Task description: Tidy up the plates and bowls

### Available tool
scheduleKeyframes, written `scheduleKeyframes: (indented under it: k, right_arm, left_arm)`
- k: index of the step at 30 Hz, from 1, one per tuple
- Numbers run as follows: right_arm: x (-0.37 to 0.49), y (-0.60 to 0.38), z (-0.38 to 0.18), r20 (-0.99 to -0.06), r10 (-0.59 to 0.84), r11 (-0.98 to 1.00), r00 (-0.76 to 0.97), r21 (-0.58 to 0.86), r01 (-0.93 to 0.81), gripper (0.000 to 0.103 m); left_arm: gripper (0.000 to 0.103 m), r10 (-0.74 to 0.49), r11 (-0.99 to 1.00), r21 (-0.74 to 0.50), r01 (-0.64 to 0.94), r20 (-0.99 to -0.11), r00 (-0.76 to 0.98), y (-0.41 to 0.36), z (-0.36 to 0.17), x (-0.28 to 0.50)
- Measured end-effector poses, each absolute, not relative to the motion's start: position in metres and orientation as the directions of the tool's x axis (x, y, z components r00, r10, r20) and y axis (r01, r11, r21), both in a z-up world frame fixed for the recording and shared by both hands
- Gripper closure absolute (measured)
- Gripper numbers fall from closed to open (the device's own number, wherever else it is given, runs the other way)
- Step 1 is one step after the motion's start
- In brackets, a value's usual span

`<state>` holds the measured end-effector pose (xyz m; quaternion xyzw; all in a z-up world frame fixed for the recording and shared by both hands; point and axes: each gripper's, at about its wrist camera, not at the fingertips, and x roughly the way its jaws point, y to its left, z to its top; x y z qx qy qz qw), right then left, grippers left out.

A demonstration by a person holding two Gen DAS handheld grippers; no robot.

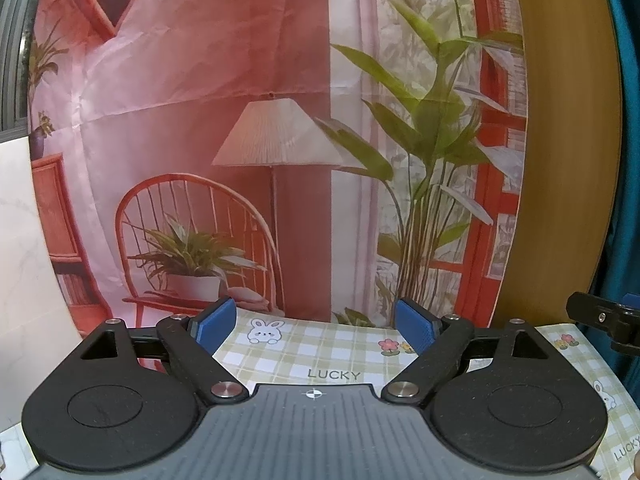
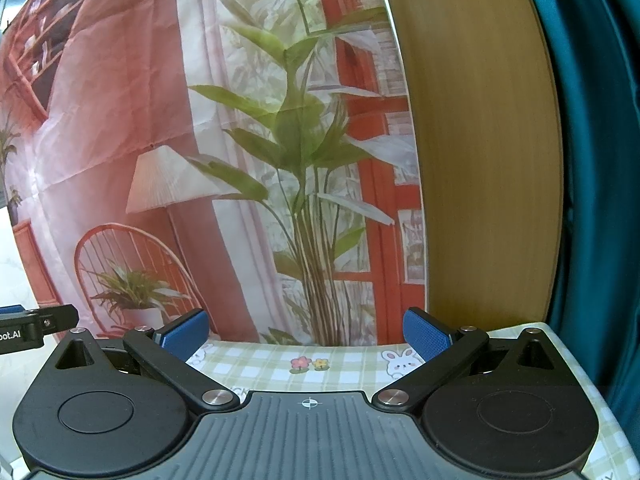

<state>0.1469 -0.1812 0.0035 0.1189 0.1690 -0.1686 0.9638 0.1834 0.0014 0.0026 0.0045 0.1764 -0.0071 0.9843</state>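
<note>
No plates or bowls show in either view. My left gripper [image 1: 314, 326] is open and empty, held level over a green checked tablecloth [image 1: 320, 356] and pointing at the back wall. My right gripper [image 2: 308, 334] is open and empty too, over the same cloth [image 2: 280, 364]. The right gripper's tip [image 1: 608, 320] shows at the right edge of the left wrist view. The left gripper's tip [image 2: 36, 322] shows at the left edge of the right wrist view. The two grippers are side by side.
A printed backdrop [image 1: 260, 140] of a chair, lamp and plants hangs right behind the table's far edge. A wooden panel [image 2: 480, 160] and a teal curtain [image 2: 600, 160] stand at the right. A white marble surface [image 1: 24, 260] is at the left.
</note>
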Motion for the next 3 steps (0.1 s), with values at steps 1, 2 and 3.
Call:
scheduleKeyframes:
  k: [1,2,3]
  right_arm:
    - [0.1468,-0.1813,0.0032,-0.366,-0.285,0.914,0.886,0.174,0.366,0.000]
    - [0.1466,-0.1815,0.0031,-0.365,-0.286,0.914,0.886,0.175,0.367,0.000]
    - [0.1466,-0.1815,0.0031,-0.365,-0.286,0.914,0.886,0.175,0.367,0.000]
  left_arm:
    - [0.014,-0.011,1.000,0.008,0.015,-0.347,0.938,0.0015,0.0023,0.1834]
    - [0.014,-0.010,1.000,0.009,0.014,-0.347,0.938,0.0014,0.0022,0.1835]
    - [0.014,-0.012,1.000,0.008,0.016,-0.348,0.937,0.0015,0.0021,0.1838]
